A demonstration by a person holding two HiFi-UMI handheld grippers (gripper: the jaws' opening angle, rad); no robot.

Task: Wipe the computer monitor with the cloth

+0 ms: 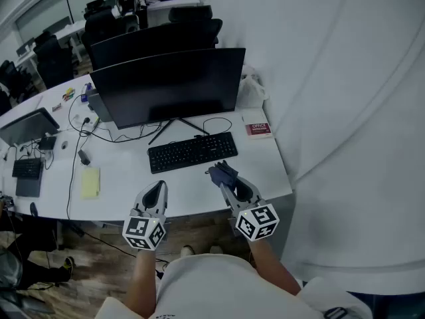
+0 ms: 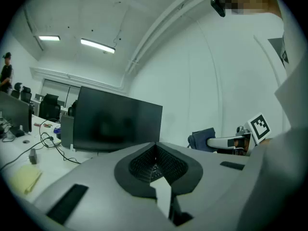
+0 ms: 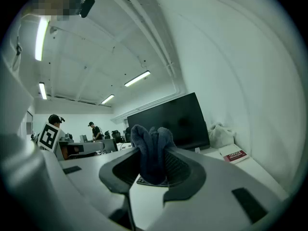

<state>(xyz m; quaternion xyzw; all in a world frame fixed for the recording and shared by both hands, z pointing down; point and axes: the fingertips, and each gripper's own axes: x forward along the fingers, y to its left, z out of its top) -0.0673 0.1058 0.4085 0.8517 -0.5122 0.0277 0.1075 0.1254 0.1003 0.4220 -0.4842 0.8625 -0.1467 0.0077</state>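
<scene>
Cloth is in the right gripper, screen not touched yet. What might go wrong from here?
1. The cloth is a small wad pinched in the right gripper; at an angle the hard jaws might touch the monitor.
2. The monitor rests on a thin stand; a firm wipe may tip it, and the left gripper is shut, bracing nothing.
3. Reaching over the keyboard may knock it.

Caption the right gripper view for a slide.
Right gripper clamps a bunched dark blue cloth before the black monitor.
</scene>
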